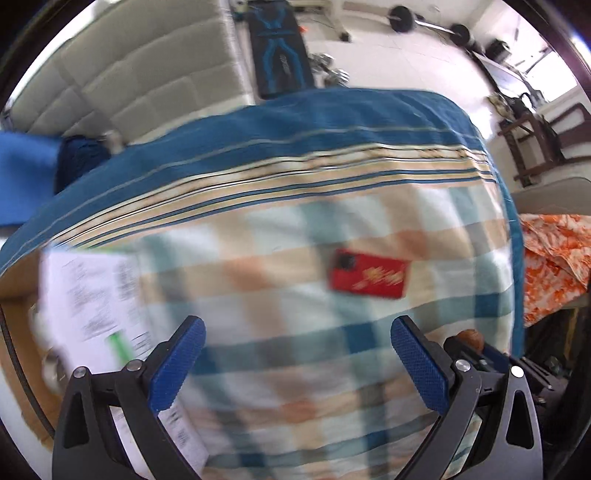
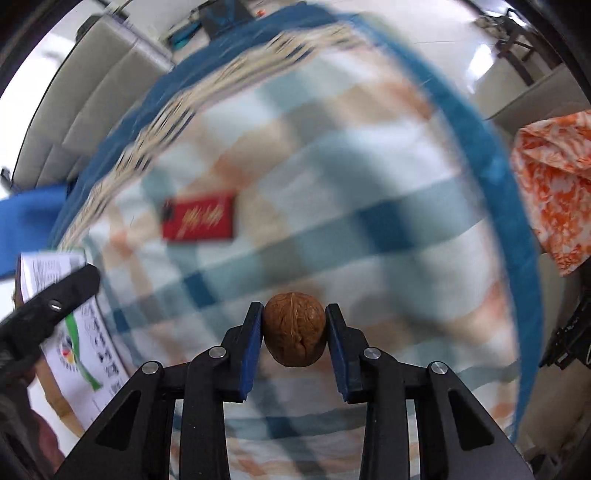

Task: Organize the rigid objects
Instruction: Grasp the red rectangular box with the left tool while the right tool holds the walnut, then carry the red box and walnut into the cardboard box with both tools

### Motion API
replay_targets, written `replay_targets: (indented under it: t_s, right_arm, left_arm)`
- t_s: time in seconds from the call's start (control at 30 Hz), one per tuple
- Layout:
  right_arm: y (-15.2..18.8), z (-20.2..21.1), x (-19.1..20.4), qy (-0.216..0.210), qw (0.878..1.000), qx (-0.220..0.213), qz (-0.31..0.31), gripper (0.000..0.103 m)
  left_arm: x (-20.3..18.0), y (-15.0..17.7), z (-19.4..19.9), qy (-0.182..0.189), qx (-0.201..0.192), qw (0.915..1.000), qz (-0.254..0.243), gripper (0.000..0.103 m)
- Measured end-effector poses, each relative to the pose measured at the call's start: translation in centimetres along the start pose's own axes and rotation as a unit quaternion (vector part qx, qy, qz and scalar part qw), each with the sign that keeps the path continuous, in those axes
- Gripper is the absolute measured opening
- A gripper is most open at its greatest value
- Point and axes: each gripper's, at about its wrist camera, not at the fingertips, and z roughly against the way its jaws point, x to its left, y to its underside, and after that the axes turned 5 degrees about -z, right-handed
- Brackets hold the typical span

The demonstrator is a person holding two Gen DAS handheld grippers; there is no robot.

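Observation:
My right gripper (image 2: 294, 325) is shut on a brown walnut (image 2: 294, 332) and holds it above the checked tablecloth (image 2: 351, 184). A red phone case (image 2: 199, 218) lies flat on the cloth, far left of the walnut; it also shows in the left wrist view (image 1: 369, 274), ahead and slightly right of my left gripper (image 1: 297, 365). My left gripper is open and empty above the cloth. A white printed box (image 1: 96, 306) sits at the table's left edge beside the left finger; it also shows in the right wrist view (image 2: 77, 332), with part of the left gripper (image 2: 55, 299) over it.
A cardboard box (image 1: 18, 332) lies under the white printed box at the left. An orange patterned cloth (image 1: 554, 266) lies right of the table. A blue item (image 1: 26, 177) sits at the far left. A grey sofa (image 1: 140, 74), barbell (image 1: 428, 24) and wooden chair (image 1: 535, 147) stand beyond.

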Motion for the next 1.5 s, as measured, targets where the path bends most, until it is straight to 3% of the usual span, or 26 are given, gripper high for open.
replay_targets:
  t_s: [0.1, 0.33, 0.37, 0.4, 0.47, 0.5, 0.53, 0.8, 1.0, 1.2, 1.5]
  right_arm:
    - [-2.4, 0.1, -2.3, 0.004, 1.0, -0.005, -0.021, 0.036]
    - [-4.4, -1.0, -3.7, 0.007, 0.999, 0.003, -0.039, 0.036]
    - [-4.4, -1.2, -3.7, 0.006, 0.999, 0.004, -0.039, 0.036]
    - [-4.4, -1.1, -4.1, 0.006, 0.999, 0.005, -0.04, 0.036]
    - [-4.4, -1.3, -4.3, 0.006, 0.999, 0.009, -0.042, 0.036]
    - [-4.5, -1.4, -4.4, 0.006, 0.999, 0.01, -0.041, 0.036]
    - [-4.3, -1.4, -4.3, 0.007, 0.999, 0.012, -0.04, 0.036]
    - [-2.4, -0.8, -3.5, 0.011, 1.0, 0.019, -0.015, 0.036]
    - [0.1, 0.5, -2.2, 0.009, 1.0, 0.013, 0.008, 0.036]
    - [3.8, 3.7, 1.2, 0.006, 0.999, -0.008, 0.044, 0.036]
    - [9.7, 9.0, 7.3, -0.009, 0.993, -0.044, 0.107, 0.036]
  left_arm:
    - [-1.9, -2.1, -2.5, 0.013, 0.025, 0.9995, -0.017, 0.103]
    - [-5.3, -4.4, -6.3, -0.016, 0.057, 0.9964, -0.062, 0.102]
    - [-5.5, -4.6, -6.8, -0.02, 0.06, 0.9958, -0.066, 0.1]
    - [-5.7, -4.6, -7.4, -0.028, 0.064, 0.995, -0.071, 0.09]
    - [-6.1, -4.5, -7.9, -0.039, 0.06, 0.994, -0.083, 0.088]
    - [-6.3, -4.4, -7.8, -0.04, 0.053, 0.9939, -0.088, 0.082]
    - [-6.5, -4.2, -7.4, -0.043, 0.044, 0.9935, -0.096, 0.069]
    - [-5.4, -0.5, -5.7, -0.048, 0.029, 0.9948, -0.085, 0.066]
    - [-3.8, 3.7, -2.7, -0.034, -0.001, 0.9981, -0.052, 0.066]
    - [-2.9, 7.0, 3.8, -0.031, -0.063, 0.9964, -0.047, 0.066]
    - [3.6, 11.7, 12.3, -0.029, -0.142, 0.9893, -0.013, 0.066]
